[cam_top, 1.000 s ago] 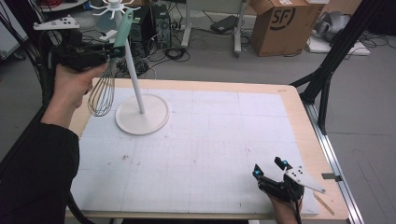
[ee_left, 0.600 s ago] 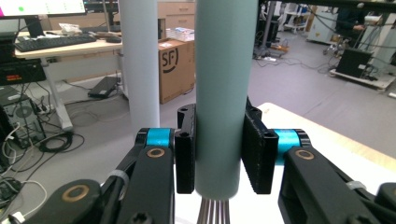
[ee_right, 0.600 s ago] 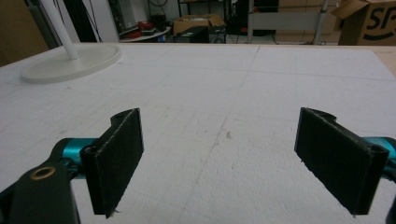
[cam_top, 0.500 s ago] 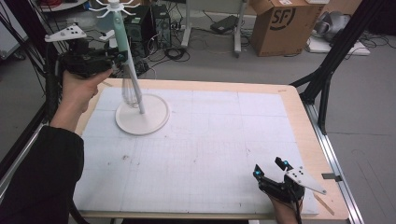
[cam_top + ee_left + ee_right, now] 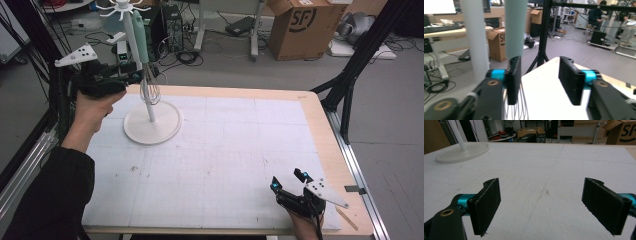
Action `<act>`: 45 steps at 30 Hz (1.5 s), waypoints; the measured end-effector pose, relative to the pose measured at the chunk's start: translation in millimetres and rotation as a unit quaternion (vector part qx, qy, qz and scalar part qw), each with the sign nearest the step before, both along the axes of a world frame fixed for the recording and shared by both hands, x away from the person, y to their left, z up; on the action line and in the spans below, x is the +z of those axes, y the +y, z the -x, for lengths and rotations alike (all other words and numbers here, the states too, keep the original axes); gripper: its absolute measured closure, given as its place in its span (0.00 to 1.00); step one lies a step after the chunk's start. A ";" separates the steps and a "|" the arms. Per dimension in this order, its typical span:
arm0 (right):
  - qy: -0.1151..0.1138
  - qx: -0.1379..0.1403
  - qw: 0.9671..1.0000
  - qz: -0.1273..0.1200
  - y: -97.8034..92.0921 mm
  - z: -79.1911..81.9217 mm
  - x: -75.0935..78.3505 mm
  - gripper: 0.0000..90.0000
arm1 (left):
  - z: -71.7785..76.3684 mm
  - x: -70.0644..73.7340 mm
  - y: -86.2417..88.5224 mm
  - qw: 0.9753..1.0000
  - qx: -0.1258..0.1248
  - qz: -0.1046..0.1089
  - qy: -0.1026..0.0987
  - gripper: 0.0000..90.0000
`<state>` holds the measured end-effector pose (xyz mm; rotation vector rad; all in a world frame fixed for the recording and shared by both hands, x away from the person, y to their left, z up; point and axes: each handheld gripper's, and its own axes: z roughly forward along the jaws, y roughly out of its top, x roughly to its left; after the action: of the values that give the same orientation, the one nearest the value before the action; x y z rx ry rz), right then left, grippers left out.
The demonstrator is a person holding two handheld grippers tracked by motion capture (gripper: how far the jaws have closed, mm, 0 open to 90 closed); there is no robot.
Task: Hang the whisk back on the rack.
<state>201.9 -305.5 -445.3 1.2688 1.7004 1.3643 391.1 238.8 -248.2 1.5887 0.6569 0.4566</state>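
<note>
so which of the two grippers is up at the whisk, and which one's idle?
The left gripper, raised beside the white stand, jaws open at the whisk and its green handle. The right gripper sits low at the table's near right corner, open.

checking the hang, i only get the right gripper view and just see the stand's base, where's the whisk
Observer: The whisk hangs upright beside the pole of the stand, handle up near the top hooks, wires above the base.
Operator: is the left claw gripping it
Observer: No. The left claw is open; the handle sits close by one jaw, with a wide gap to the other.
</note>
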 end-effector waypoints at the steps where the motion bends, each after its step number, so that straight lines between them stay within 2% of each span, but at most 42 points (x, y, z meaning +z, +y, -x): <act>1: 0.000 0.000 1.000 0.000 0.2 0.1 -0.1 0.16 | 1.0 -2.3 -0.6 1.000 -0.003 0.003 0.005 0.52; 3: -0.001 0.000 1.000 0.001 0.3 0.3 0.0 0.16 | 3.0 -6.9 -2.4 1.000 -0.013 0.008 0.012 0.47; 6: 0.000 0.000 1.000 0.000 0.6 1.0 0.3 0.16 | 8.8 -13.9 -4.8 0.999 -0.039 0.013 0.009 0.47; 11: 0.000 -0.001 1.000 0.005 1.1 1.1 0.2 0.16 | 18.0 -25.5 -9.4 0.999 -0.039 0.007 0.011 0.31; 14: -0.003 0.000 1.000 0.007 1.2 1.0 0.0 0.16 | 23.8 -33.2 -10.6 0.999 -0.040 0.008 0.011 0.27; 15: -0.003 -0.001 1.000 0.007 1.5 1.3 0.2 0.16 | 25.8 -35.8 -10.8 0.999 -0.038 0.004 0.009 0.26; 20: 0.000 -0.001 1.000 0.007 2.8 2.7 0.7 0.16 | 36.6 -53.6 -10.8 0.999 -0.042 0.007 0.009 0.26; 25: -0.001 -0.002 1.000 0.012 3.1 2.4 0.4 0.16 | 49.0 -74.5 -6.8 0.999 -0.041 0.023 0.011 0.26; 32: 0.001 -0.002 1.000 0.014 4.2 3.0 0.6 0.16 | 70.4 -109.7 -1.3 0.998 -0.040 0.043 0.028 0.26; 36: 0.000 -0.002 1.000 0.018 4.8 2.9 0.3 0.16 | 84.5 -126.6 0.4 0.998 -0.038 0.051 0.026 0.26; 42: 0.003 0.000 1.000 0.020 6.8 1.7 -0.1 0.16 | 100.0 -139.7 -4.6 0.998 -0.047 0.044 0.017 0.26; 45: 0.002 0.006 1.000 0.021 8.4 0.9 -0.4 0.16 | 107.4 -144.7 -8.2 0.998 -0.050 0.032 0.017 0.26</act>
<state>200.9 -297.1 -445.7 1.2410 1.7319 1.3268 283.7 230.6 -392.9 1.5627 0.6086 0.3322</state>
